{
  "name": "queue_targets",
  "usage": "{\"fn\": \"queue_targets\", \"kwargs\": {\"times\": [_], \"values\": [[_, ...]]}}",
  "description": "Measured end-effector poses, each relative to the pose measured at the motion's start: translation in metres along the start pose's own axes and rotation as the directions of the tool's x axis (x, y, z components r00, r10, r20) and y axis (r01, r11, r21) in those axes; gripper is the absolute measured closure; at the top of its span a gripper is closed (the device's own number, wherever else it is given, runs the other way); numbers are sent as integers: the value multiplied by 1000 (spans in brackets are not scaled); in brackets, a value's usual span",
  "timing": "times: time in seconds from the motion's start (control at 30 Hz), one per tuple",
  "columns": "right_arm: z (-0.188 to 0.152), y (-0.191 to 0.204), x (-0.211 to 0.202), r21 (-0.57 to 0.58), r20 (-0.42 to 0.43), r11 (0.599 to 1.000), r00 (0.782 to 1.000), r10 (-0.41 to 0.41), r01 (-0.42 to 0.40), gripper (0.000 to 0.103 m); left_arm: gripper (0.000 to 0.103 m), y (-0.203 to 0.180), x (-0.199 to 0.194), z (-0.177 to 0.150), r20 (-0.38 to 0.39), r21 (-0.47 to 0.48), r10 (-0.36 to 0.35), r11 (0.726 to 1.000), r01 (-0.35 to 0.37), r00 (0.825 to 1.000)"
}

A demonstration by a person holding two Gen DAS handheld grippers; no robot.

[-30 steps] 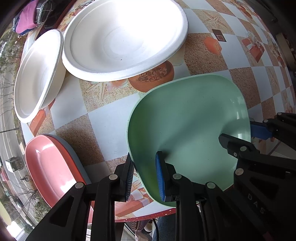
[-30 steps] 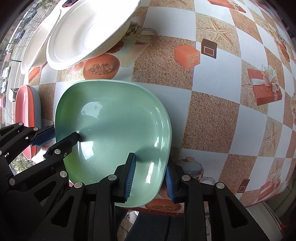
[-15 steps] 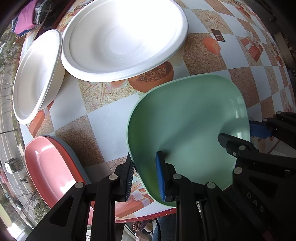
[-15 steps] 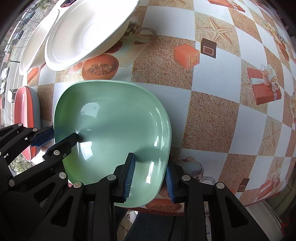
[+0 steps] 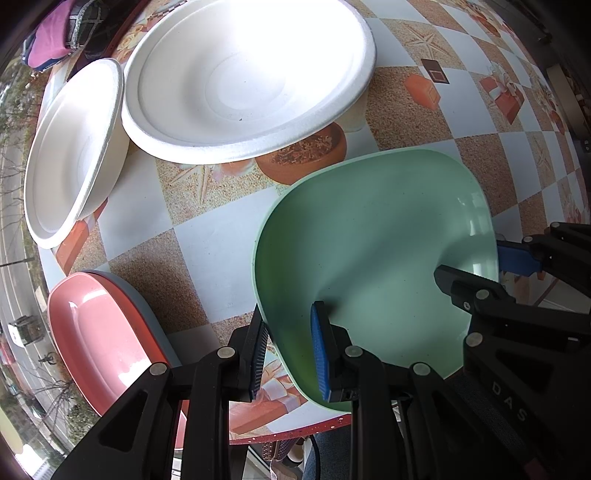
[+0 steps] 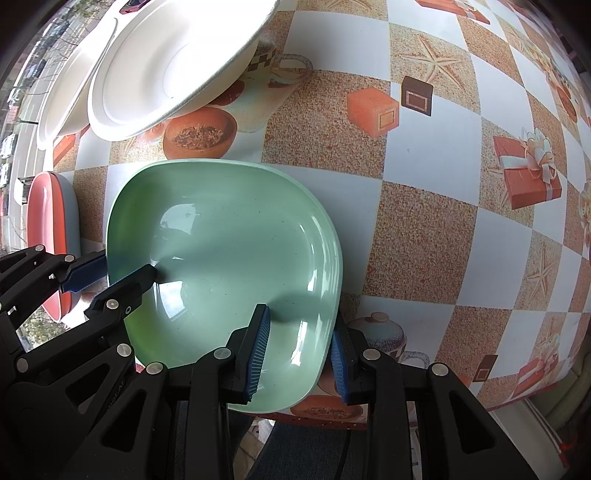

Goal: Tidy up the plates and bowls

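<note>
A green square plate (image 5: 373, 240) (image 6: 229, 243) sits near the table's front edge, slightly raised. My left gripper (image 5: 288, 354) straddles its left rim, one finger inside and one outside, closed on it. My right gripper (image 6: 299, 350) straddles its right rim the same way. A pink plate on a grey plate (image 5: 88, 332) (image 6: 48, 221) lies at the left edge. Two white foam bowls (image 5: 243, 74) (image 5: 70, 155) stand further back, the larger also in the right wrist view (image 6: 170, 62).
The table (image 6: 424, 221) has a checkered cloth with printed boxes, starfish and bowls. Folded clothes (image 5: 55, 33) lie at the far left corner. The front edge of the table runs just under both grippers.
The green plate and both grippers have shifted very slightly; the grip on both rims is unchanged.
</note>
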State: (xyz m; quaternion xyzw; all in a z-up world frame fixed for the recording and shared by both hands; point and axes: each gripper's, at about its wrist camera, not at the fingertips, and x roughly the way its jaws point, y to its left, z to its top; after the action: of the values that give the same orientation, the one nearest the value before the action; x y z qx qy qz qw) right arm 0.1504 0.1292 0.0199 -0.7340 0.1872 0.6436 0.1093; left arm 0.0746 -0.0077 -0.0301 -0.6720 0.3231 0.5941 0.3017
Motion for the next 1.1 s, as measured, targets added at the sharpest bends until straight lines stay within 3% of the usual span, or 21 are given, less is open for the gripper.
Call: {"fn": "queue_targets", "kwargs": {"times": [0.43,0.57,0.87,1.1], "values": [[0,1,0,-4,-1,1000,1000,0,0,70,79,0,0,0,0,-8,-2,1000,2,1000],[0,9,1,-40,-1,999,1000,2,-2,56,79,0,0,0,1,-6,-3,1000,3,1000],[-2,7,1,-42,3,999,1000,-5,5,56,79,-2,0,-2,5,1,-3,1000,3,1000],[-2,-21,1,63,-22,996,998,67,-65,80,79,-3,-1,-3,8,9,1,1000,-1,1000]]}}
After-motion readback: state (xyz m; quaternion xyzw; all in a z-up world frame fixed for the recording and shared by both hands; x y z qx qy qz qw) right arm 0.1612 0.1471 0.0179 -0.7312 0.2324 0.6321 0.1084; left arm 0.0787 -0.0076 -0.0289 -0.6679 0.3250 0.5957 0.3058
